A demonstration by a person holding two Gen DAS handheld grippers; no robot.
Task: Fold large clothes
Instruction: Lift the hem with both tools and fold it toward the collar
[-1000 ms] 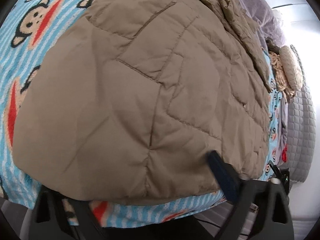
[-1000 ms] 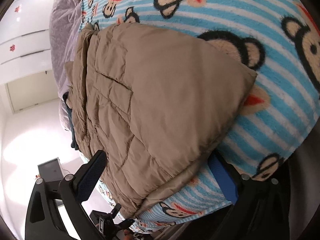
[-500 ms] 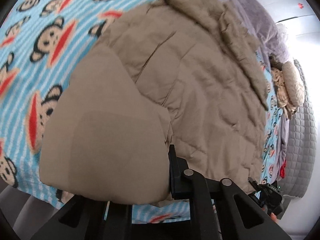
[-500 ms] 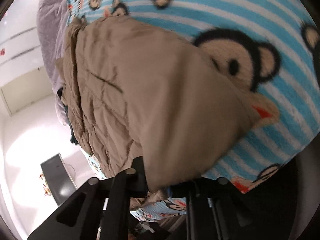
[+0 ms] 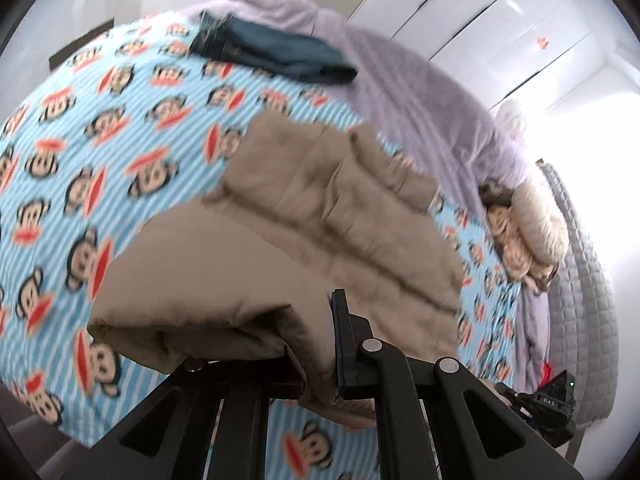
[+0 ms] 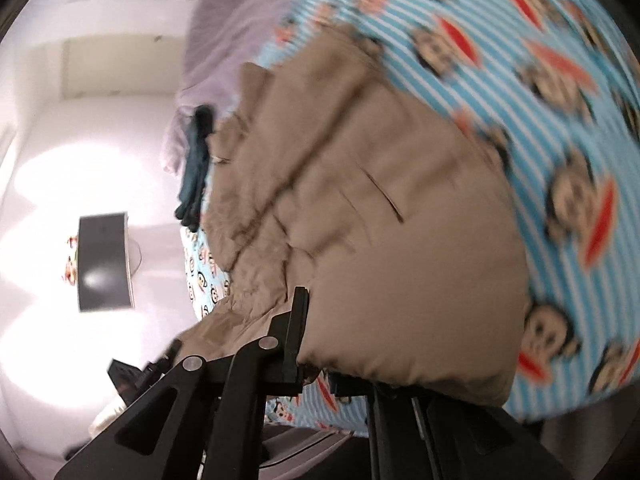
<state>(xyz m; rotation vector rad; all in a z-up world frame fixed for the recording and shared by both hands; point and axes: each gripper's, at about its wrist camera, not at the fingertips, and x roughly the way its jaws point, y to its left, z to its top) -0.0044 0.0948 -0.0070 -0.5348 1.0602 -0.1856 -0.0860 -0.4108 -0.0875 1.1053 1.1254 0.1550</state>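
1. Your left gripper [image 5: 320,344] has its jaws clamped down narrow on a thick bunched edge of the tan quilted jacket [image 5: 320,216]; the fabric bulges out to the left of the pads and a fold hangs below them at the lower centre of the left wrist view

2. Your right gripper [image 6: 316,360] is likewise pinched tight on the jacket's [image 6: 380,220] hem, with the padded cloth swelling up and to the right of the jaws and filling the middle of the right wrist view

3. Both grippers point downward at the bed, and the gripped edge is lifted off the monkey-print blanket [image 5: 100,140], curling over the rest of the jacket, which lies on it toward the upper centre of the left view

4. In the left view, folded dark jeans [image 5: 272,52] sit at the upper centre beside a lilac blanket [image 5: 420,112]; a beige plush heap [image 5: 528,232] lies at the right edge

5. In the right view your left gripper [image 6: 136,372] shows at the lower left, blurred
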